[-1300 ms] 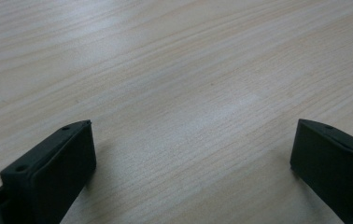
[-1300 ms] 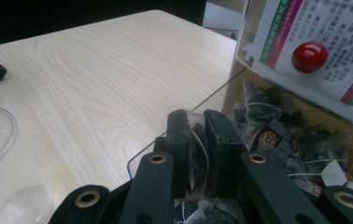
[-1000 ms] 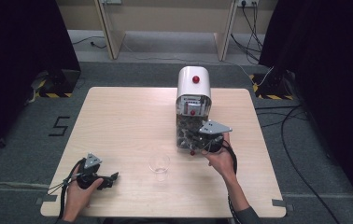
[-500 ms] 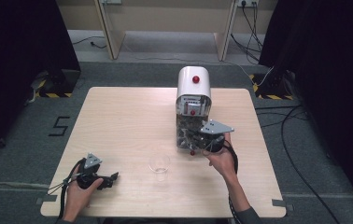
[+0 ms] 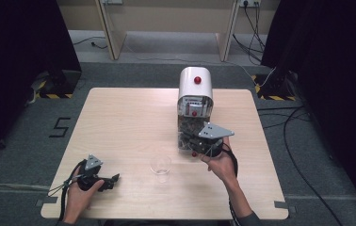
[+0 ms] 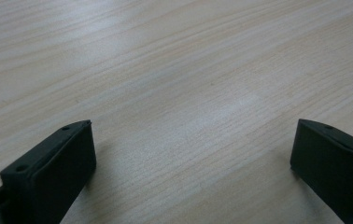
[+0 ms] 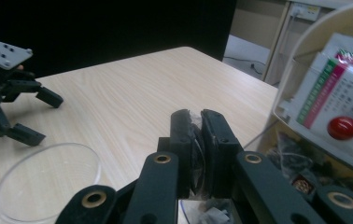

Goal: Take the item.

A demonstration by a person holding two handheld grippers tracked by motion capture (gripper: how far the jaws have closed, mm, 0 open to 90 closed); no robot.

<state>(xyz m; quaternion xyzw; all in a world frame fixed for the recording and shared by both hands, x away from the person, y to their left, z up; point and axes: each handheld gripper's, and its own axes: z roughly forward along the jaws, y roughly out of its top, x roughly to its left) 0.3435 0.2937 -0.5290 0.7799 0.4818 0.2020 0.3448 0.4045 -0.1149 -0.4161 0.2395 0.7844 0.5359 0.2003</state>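
The right gripper (image 5: 196,147) sits at the lower front of a white, round-topped dispenser machine (image 5: 195,89) with red knobs, and in the right gripper view its jaws are pressed together on a small crinkled clear-plastic packet (image 7: 195,140). The right hand (image 5: 221,162) holds it from the near side, with the grey three-cornered plate above. The machine's clear lower part shows small wrapped items, and it stands right of centre on the light wooden bench (image 5: 129,117).

Just left of that gripper, a clear plastic cup (image 5: 160,165) stands upright on the bench, apart from the machine and near the front edge.

The left gripper (image 5: 108,181) lies low at the near left corner of the bench, held by the left hand (image 5: 79,195), close to the front edge. Its jaws stand wide apart, with bare wood grain between them in the left gripper view.

The left half and back of the bench are open surface. The bench stands on grey floor, with cables (image 5: 303,122) trailing on its right side.
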